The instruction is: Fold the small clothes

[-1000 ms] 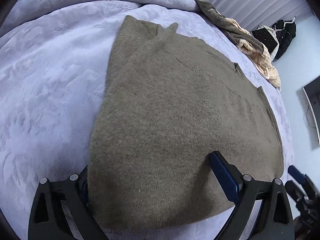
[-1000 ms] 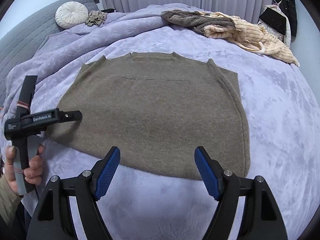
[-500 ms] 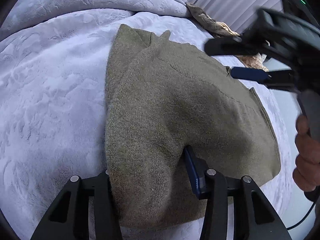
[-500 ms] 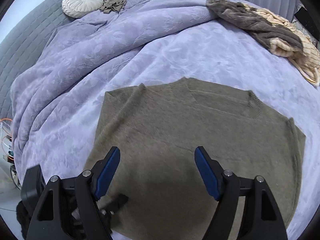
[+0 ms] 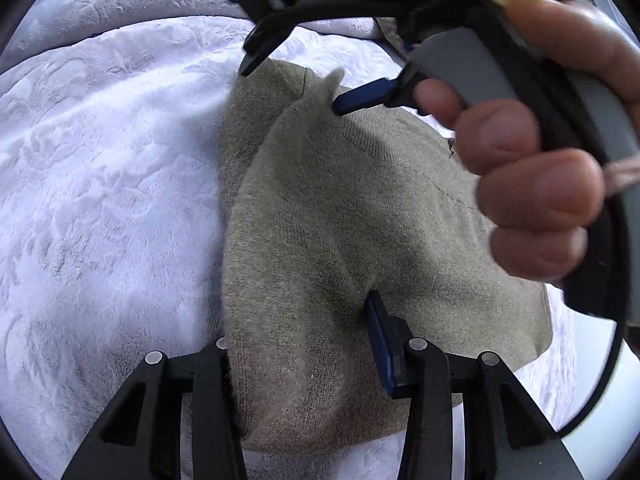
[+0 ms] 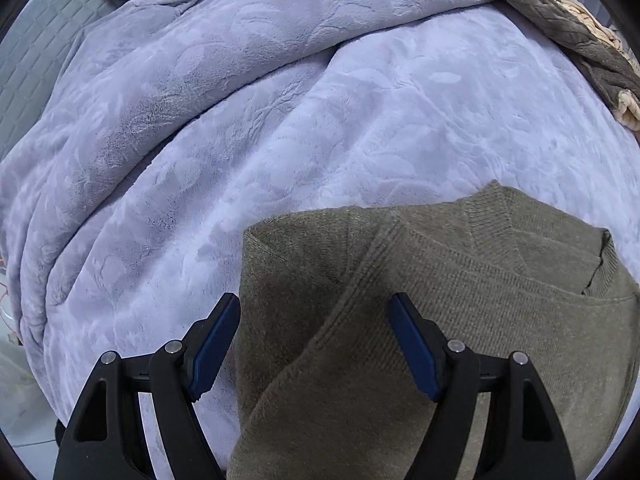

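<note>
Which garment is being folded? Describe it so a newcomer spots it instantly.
On the lavender plush blanket covering the bed, look nearest the cameras: the olive-green knit sweater lies spread flat, its near edge bunched in the closing left gripper. The only other clothes, a brown and cream pile, sit crumpled at the far right edge.
</note>
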Available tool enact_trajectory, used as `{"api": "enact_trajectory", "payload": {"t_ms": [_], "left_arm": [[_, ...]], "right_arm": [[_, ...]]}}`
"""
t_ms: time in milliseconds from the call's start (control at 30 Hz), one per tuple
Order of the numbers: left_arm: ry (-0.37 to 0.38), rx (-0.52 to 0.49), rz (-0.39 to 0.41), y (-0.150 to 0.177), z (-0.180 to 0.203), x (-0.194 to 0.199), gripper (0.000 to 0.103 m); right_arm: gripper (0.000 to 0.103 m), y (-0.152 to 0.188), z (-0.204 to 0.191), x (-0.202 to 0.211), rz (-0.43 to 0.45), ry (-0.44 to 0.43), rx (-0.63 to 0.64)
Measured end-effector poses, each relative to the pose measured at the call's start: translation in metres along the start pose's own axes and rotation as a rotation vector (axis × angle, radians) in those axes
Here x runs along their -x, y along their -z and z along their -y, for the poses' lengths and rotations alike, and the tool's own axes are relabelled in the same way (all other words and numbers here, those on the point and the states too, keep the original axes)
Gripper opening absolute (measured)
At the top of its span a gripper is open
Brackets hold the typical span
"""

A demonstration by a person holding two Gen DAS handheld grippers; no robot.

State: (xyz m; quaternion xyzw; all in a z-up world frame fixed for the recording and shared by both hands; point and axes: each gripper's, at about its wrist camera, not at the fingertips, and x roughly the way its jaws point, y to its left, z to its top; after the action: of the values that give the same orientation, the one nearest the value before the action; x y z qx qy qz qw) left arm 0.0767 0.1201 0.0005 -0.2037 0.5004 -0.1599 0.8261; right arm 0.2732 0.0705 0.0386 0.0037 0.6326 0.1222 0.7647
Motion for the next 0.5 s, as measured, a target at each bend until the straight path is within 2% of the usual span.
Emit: {"api": "enact_trajectory", "payload": {"t_ms": [67, 200, 267, 300, 333, 367, 433, 500], "left_arm": [[0.02, 0.018, 0.009, 0.002, -0.007, 0.004, 0.045], [0.077, 0.085, 0.0, 0.004, -0.023, 0.008, 0.045], [0.103, 0.119, -0.002, 0.006, -0.031, 0.014, 0.045], [0.113, 0.13, 0.0, 0.007, -0.035, 0.017, 0.045], [0.122, 0.142, 0.006, 0.009, -0.038, 0.022, 0.048], [0.138, 0.157, 0.017, 0.011, -0.044, 0.029, 0.065], [0.185, 0.18, 0.062, 0.018, -0.052, 0.044, 0.083], [0.205, 0.201, 0.112, 0.023, -0.063, 0.062, 0.083]], "right_arm": [[0.083, -0.005, -0.006, -0.012, -0.036, 0.018, 0.001], [0.091, -0.011, -0.021, -0.033, -0.087, 0.111, 0.035], [0.09, -0.01, -0.031, -0.039, -0.095, 0.171, 0.07], [0.085, -0.009, -0.035, -0.041, -0.096, 0.194, 0.085], [0.071, -0.007, -0.037, -0.041, -0.088, 0.214, 0.098], [0.065, -0.005, -0.039, -0.04, -0.075, 0.234, 0.111], [0.035, -0.003, -0.035, -0.033, -0.056, 0.228, 0.122], [0.024, -0.002, -0.022, -0.021, -0.045, 0.174, 0.097]]}}
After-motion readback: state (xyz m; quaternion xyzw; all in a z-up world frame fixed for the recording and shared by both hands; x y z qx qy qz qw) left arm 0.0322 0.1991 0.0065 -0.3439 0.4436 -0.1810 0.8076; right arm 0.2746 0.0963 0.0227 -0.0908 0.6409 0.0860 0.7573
